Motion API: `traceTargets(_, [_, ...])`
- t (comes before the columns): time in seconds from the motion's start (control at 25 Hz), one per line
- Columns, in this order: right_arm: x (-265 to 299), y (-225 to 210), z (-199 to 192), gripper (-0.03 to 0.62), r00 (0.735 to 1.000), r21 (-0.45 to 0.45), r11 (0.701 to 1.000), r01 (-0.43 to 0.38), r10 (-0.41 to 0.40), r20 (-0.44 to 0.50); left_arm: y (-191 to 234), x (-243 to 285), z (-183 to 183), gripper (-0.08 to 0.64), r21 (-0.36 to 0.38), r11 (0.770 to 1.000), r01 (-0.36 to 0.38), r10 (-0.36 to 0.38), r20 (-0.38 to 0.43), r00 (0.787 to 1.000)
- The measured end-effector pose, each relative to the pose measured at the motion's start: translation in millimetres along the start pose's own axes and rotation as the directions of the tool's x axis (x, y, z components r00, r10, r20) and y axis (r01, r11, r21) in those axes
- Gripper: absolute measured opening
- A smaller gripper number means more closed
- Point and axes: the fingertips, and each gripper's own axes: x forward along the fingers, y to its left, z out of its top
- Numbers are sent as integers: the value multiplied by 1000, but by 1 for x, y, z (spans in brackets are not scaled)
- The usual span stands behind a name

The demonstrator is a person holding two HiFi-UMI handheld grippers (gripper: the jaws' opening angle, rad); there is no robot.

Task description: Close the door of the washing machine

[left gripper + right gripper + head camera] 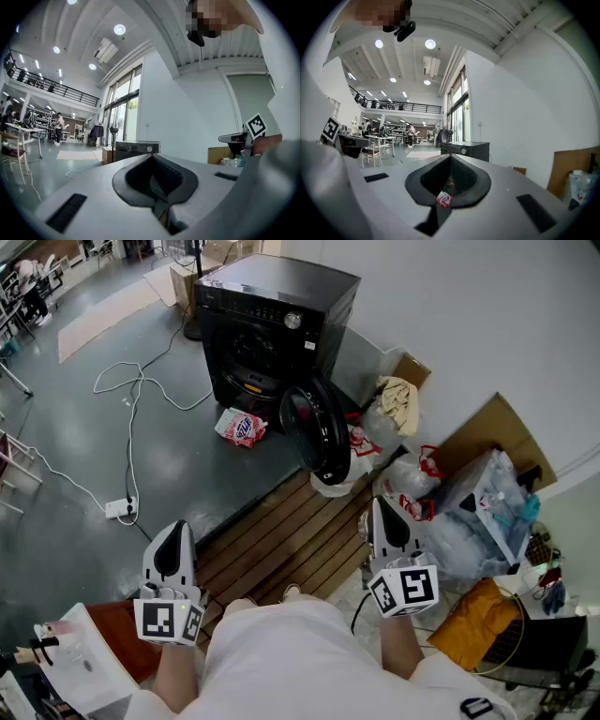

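Black door [317,432] open; packet [242,427], bags [405,474] nearby; left gripper [173,532], right gripper [382,509] fingers closed.

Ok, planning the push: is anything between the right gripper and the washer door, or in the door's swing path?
Nothing visible does. Wooden slats lie between the right gripper and the open door; a white bag sits at the door's foot. A red-and-white packet lies on the floor before the washing machine, seemingly below its sweep.

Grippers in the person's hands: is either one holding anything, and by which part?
Nothing is held. The left gripper and the right gripper are both shut with nothing between their jaws, well short of the open door.
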Motion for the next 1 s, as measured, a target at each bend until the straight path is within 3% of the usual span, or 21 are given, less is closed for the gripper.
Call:
traceTargets(0.4, [-9, 6, 4, -3, 1000, -14, 1000, -19, 19, 3, -6, -6, -4, 6, -6, 1000, 9, -9, -13, 1000])
traceTargets(0.64, [-12, -7, 3, -2, 999, 26, 999, -31, 31, 18, -12, -5, -7, 6, -6, 1000, 5, -5, -18, 1000])
traceTargets(0.68, [-12, -10, 1, 14, 999, 26, 999, -33, 32, 10, -13, -4, -6, 6, -4, 1000, 2, -3, -18, 1000])
traceTargets(0.8, [-12, -23, -1, 140, 999, 16, 999, -32, 33, -10, -16, -3, -5, 6, -1, 1000, -7, 7, -16, 1000])
traceTargets(1.0, [-13, -47, 0, 194, 1000, 1, 1000, -25, 25, -9, -26, 3, -4, 6, 2, 1000, -25, 25, -17, 1000])
